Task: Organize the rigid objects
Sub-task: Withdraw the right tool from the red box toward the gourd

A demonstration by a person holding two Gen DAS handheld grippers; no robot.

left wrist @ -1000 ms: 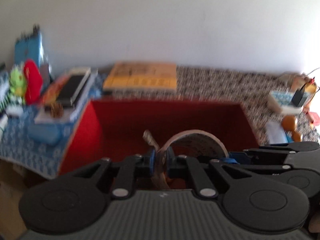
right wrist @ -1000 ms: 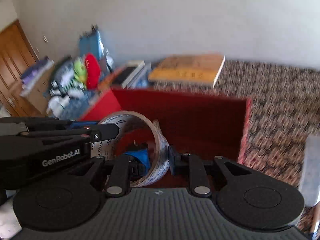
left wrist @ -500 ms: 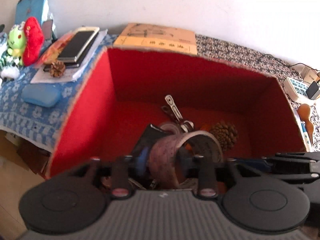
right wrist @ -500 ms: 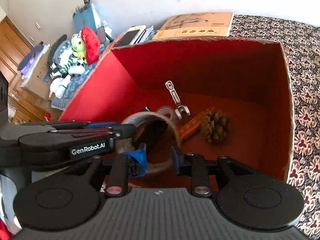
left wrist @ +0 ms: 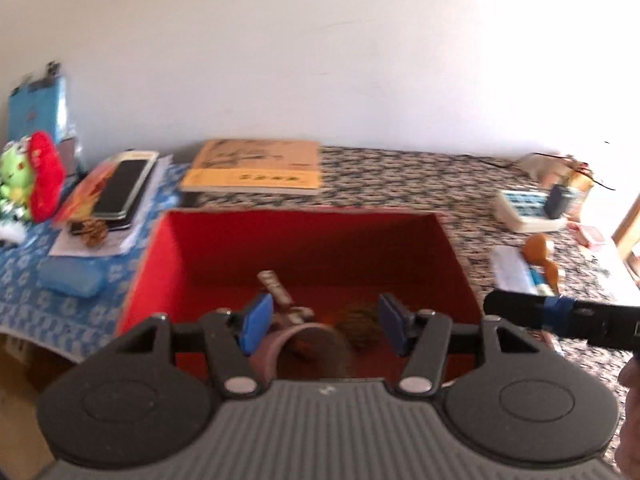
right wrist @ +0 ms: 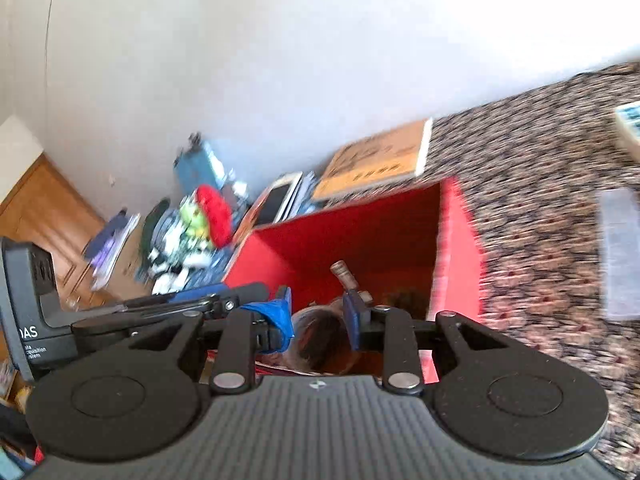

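A roll of tape [left wrist: 304, 344] lies in the red box [left wrist: 312, 240], beside a metal tool [left wrist: 280, 296] and a pine cone [left wrist: 358, 326]. Above the box's near edge my left gripper [left wrist: 324, 324] hangs with its jaws opening wide, its blue pads clear of the roll below. In the right wrist view my right gripper [right wrist: 318, 316] is tilted over the same red box [right wrist: 360, 232]. Its jaws are opening too, and the tape roll [right wrist: 316, 336] lies below the gap, untouched. The left gripper [right wrist: 160, 304] shows to its left.
A yellow book [left wrist: 256, 168] lies behind the box. On the blue cloth to the left are a phone [left wrist: 124, 184], a second pine cone [left wrist: 94, 232], a blue case [left wrist: 70, 280] and a plush toy [left wrist: 40, 176]. A calculator [left wrist: 524, 204] and a gourd [left wrist: 540, 252] sit at the right.
Both grippers held the tape roll over the box, lowered it inside and let go. Both have since drawn back and up, and the right one has rolled.
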